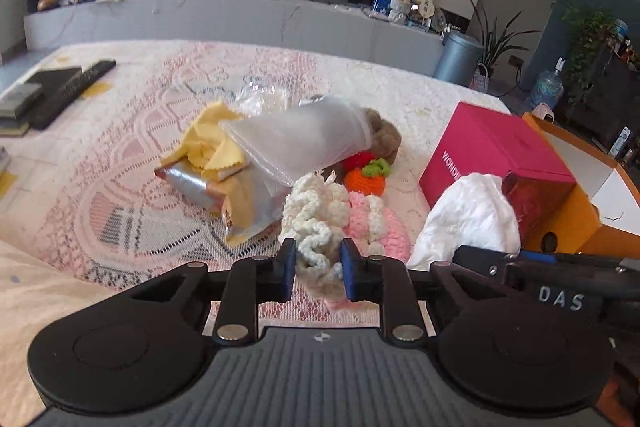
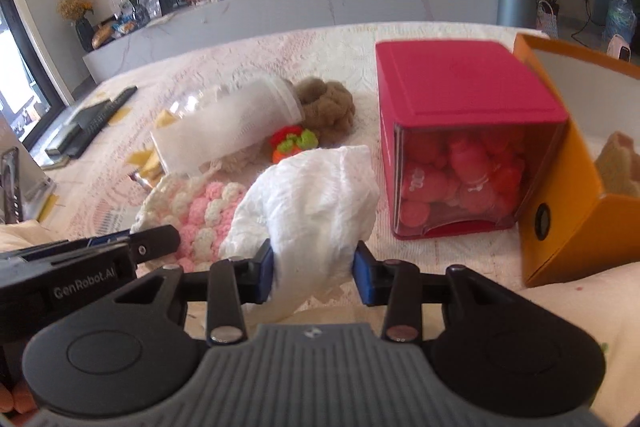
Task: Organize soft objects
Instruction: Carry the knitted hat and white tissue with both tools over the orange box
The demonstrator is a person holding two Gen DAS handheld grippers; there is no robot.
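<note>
Right wrist view: white cloth [image 2: 316, 203] hides pink crochet piece [image 2: 208, 211] partly

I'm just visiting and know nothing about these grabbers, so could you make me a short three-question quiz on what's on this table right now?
1. True or false: the left gripper is shut on the pink and cream crochet piece.
2. What does the right gripper hold? A) white cloth B) brown fluffy scrunchie C) yellow cloth
3. Fill in: the orange box stands beside the ___ box with a clear front.

Key: 1 true; 2 A; 3 pink.
</note>
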